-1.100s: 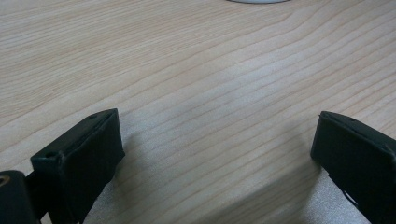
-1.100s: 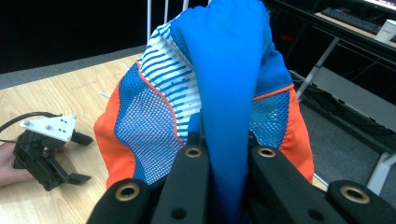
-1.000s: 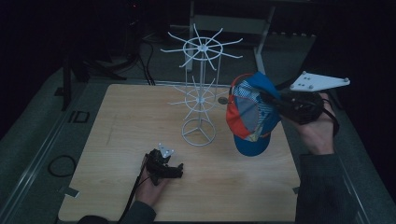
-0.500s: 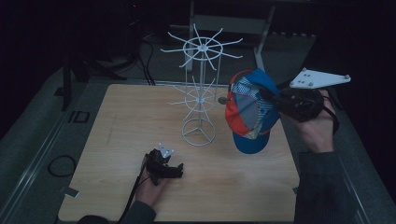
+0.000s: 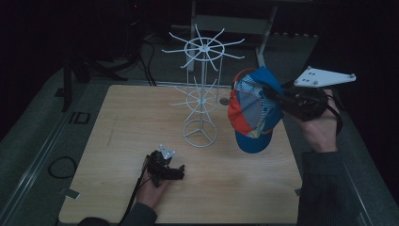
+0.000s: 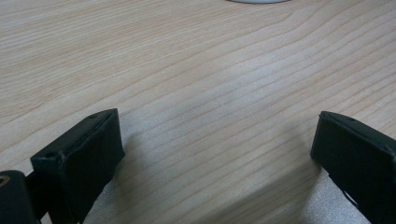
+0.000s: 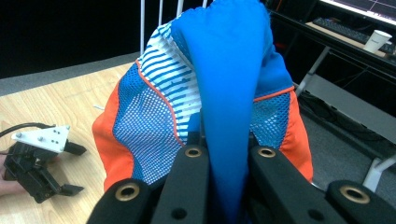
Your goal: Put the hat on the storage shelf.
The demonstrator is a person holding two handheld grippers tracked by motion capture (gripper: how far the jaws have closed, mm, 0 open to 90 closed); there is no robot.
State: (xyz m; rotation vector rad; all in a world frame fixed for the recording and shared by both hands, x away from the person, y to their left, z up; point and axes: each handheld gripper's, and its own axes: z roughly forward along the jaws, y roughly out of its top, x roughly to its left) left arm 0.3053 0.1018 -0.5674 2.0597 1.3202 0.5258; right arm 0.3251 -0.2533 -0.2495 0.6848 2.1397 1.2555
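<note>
A blue, orange and white striped cap (image 5: 253,112) hangs in the air to the right of a white wire rack (image 5: 201,94), close to its arms. My right gripper (image 5: 276,97) is shut on the cap's blue fabric; in the right gripper view the cap (image 7: 187,93) is pinched between the jaws of that gripper (image 7: 229,156). The left gripper (image 5: 175,172) rests low on the wooden table (image 5: 117,122) in front of the rack, held by a hand. In its own view the left gripper (image 6: 215,154) is open, jaws wide apart over bare wood.
The rack's round base (image 5: 200,134) stands mid-table, and its edge (image 6: 257,1) shows in the left gripper view. The rack's upper spokes (image 5: 203,48) spread wide. A desk with a keyboard (image 7: 343,28) and a paper cup (image 7: 376,41) lies beyond the table.
The right gripper has raised the cap slightly beside the rack. The left gripper has stayed where it was on the table.
</note>
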